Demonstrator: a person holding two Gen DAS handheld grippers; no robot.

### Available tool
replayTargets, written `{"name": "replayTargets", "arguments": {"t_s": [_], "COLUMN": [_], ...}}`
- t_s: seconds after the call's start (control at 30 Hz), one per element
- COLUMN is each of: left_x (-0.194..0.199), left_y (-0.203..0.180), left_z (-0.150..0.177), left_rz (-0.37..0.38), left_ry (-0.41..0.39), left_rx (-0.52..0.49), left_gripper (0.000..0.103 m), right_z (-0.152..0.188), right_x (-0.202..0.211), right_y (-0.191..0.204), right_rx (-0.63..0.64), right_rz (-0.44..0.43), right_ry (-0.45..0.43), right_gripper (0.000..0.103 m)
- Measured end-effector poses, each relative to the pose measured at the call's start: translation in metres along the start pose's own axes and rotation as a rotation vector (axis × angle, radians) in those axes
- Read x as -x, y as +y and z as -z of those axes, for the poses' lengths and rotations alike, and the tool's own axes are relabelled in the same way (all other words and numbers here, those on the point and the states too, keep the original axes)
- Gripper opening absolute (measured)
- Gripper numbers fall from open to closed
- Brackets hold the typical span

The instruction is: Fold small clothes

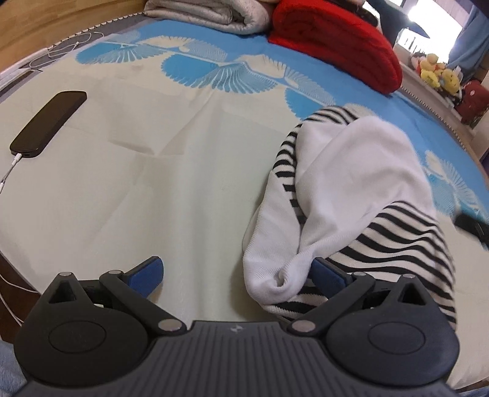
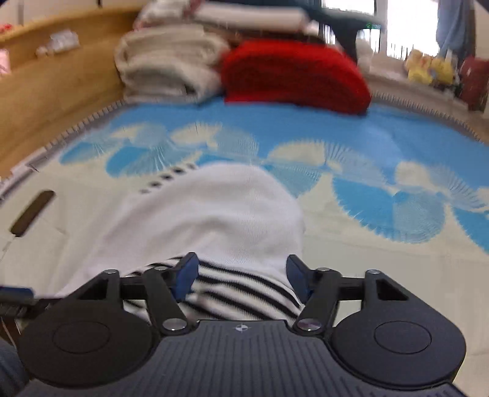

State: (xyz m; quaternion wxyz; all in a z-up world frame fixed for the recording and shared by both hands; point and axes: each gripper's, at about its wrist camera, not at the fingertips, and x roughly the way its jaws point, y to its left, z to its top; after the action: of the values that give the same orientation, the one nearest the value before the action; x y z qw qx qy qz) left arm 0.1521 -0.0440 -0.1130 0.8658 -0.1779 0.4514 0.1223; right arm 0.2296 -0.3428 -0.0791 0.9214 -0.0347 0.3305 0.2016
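Observation:
A small white top with black stripes [image 1: 351, 183] lies bunched on the bed sheet [image 1: 183, 171], one white sleeve folded over its striped body. My left gripper [image 1: 238, 274] stands wide open at the garment's near left edge. The white sleeve cuff [image 1: 281, 274] lies against the inside of its right finger [image 1: 328, 274], and its left finger [image 1: 148, 273] is over bare sheet. In the blurred right wrist view the same top [image 2: 214, 213] lies straight ahead. My right gripper [image 2: 241, 274] is open over its striped hem, with its pads apart from the cloth.
A dark phone [image 1: 49, 122] on a white cable lies at the far left. A folded red blanket [image 1: 336, 42] and a folded grey one [image 1: 207, 15] sit at the head of the bed, against a wooden headboard [image 1: 45, 24]. Plush toys [image 1: 437, 73] line the window ledge.

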Motion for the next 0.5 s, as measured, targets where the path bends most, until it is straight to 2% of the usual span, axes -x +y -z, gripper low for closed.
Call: {"name": "replayTargets", "arguments": {"t_s": [0.13,0.23,0.3,0.5], "left_x": [0.012,0.021,0.028,0.044], "left_y": [-0.001,-0.002,-0.003,-0.014], "left_z": [0.001,0.004,0.006,0.019], "left_rz": [-0.014,-0.026,-0.025,-0.040], "left_ry": [-0.026,-0.046,-0.061,-0.110], "left_rx": [0.014,0.022,0.017,-0.051], "left_gripper": [0.103,0.103,0.103,0.103], "right_z": [0.043,0.083,0.100,0.105], "right_x": [0.055,0.077,0.090,0.115], "right_y": [-0.004,-0.002,0.001,0.009], "right_rx": [-0.013,-0.011,-0.018,-0.022], "right_rz": [0.043,0.117,0.125,0.122], "right_ry": [-0.036,-0.020,-0.012,-0.048], "right_gripper": [0.072,0.072,0.072,0.072]}}
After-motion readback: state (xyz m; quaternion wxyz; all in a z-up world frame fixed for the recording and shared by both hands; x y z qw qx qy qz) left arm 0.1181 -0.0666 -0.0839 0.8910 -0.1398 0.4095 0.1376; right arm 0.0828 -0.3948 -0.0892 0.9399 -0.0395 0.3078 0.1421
